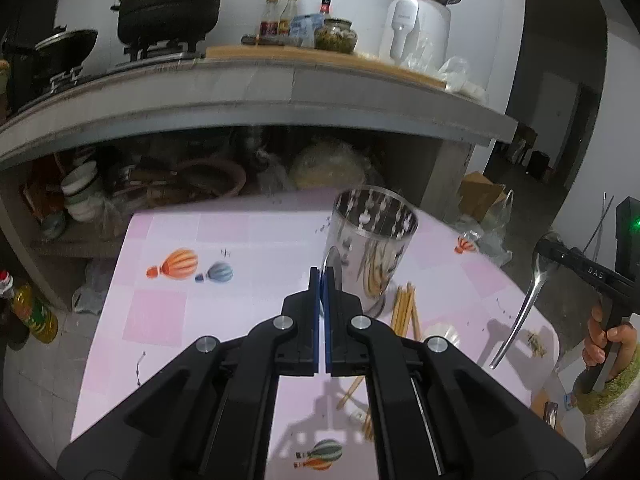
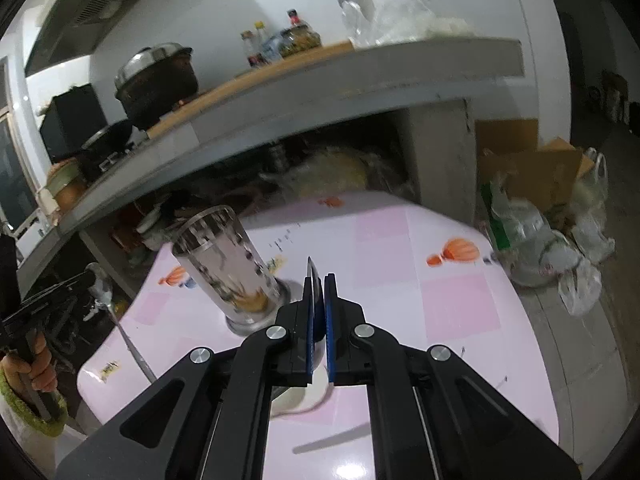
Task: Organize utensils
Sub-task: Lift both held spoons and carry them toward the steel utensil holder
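Nearest the lens, the left gripper (image 1: 323, 276) is seen with its blue pads brought fully together on the first steel spoon (image 1: 331, 260), whose rounded bowl stands up just past the fingertips while its handle is shown hanging down over the table edge in the right wrist view. Beyond it, the concrete counter (image 1: 280, 88) is spread across the background, with a blackened pot (image 1: 172, 8) set on a burner at its left end. Below and in front of it, the table (image 1: 180, 320) is covered by a pink cloth printed with hot-air balloons. On the cloth the perforated steel holder (image 1: 372, 248) is stood upright, just beyond the left gripper's tips. The right gripper (image 2: 320, 280) is likewise closed, leaving only a sliver between the pads, and the second steel spoon (image 1: 520, 312) is clamped there near its bowl (the handle is left slanting downward above the table's right corner). A bundle of wooden chopsticks (image 1: 406, 308) is laid flat on the cloth just beside the holder's base. A small white piece (image 2: 308, 396), possibly a ceramic spoon, is blurred beneath the right gripper.
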Motion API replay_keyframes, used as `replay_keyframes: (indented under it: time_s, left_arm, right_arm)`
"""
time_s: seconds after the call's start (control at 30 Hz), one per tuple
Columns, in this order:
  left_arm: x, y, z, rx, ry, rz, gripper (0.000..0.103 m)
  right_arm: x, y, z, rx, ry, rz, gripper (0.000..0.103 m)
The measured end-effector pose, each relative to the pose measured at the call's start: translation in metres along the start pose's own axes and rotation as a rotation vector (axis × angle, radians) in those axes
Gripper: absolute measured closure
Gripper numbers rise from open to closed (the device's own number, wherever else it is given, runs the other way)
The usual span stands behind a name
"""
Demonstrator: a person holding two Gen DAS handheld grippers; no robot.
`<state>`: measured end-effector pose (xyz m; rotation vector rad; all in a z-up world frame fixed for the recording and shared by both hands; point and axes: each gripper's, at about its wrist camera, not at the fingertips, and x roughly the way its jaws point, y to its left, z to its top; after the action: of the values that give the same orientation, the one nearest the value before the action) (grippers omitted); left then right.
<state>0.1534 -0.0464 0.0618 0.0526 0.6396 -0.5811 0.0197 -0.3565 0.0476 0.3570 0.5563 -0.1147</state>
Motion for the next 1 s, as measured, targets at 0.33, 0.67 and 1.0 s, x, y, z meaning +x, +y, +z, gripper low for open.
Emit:
replay_keyframes:
  time_s: [0.33, 0.67, 1.0]
  left_arm:
    - [-0.005, -0.013, 0.064, 0.029, -0.067, -0.036, 0.102]
    - [0.005, -0.027, 0.141, 0.045, -0.137, -0.059, 0.102]
    - [0.055, -0.034, 0.190, 0.083, -0.141, -0.009, 0.102]
  right_arm:
    - [-0.004, 0.030, 0.062, -0.082, -0.070, 0.097, 0.098]
    - [0.011, 0.077, 0.142, -0.183, -0.109, 0.203, 0.098]
    - [0.075, 0.108, 0.193, -0.263, -0.083, 0.172, 0.098]
